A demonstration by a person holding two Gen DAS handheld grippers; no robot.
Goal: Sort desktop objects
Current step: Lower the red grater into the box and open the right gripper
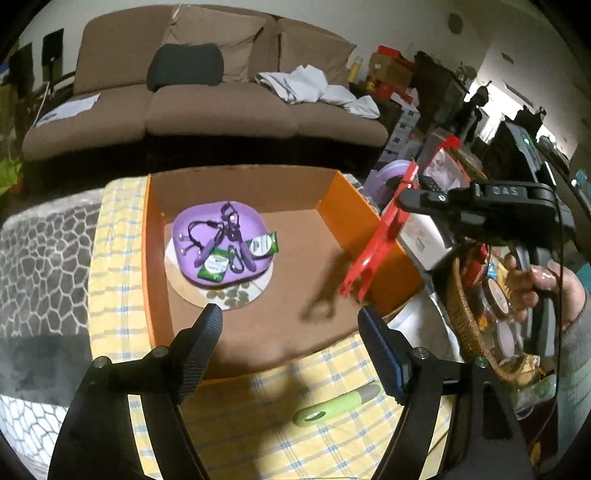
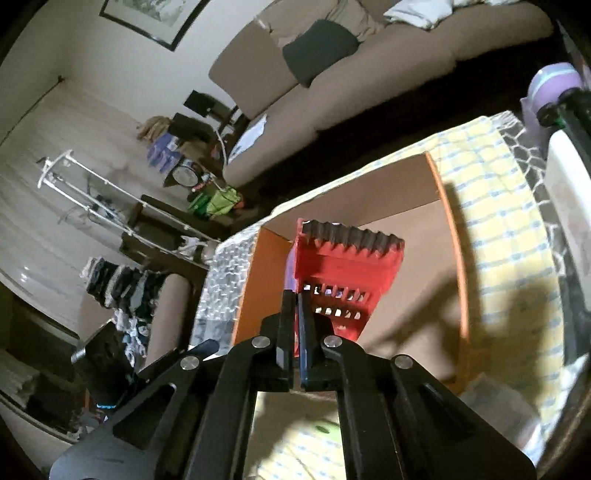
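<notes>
Right claw (image 2: 295, 328) is pinching the red plastic scraper (image 2: 340, 273) by one thin edge, carried above the orange box (image 1: 369, 229). The scraper appears light, rigid and slotted; an edge grip risks swivel. Left claw (image 1: 291, 332) is spread, empty, above the box's near wall.

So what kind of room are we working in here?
Most likely a lived-in home living room: a brown sofa with crumpled white laundry on it, a framed picture on the wall, and stacked boxes cluttering the side.
</notes>
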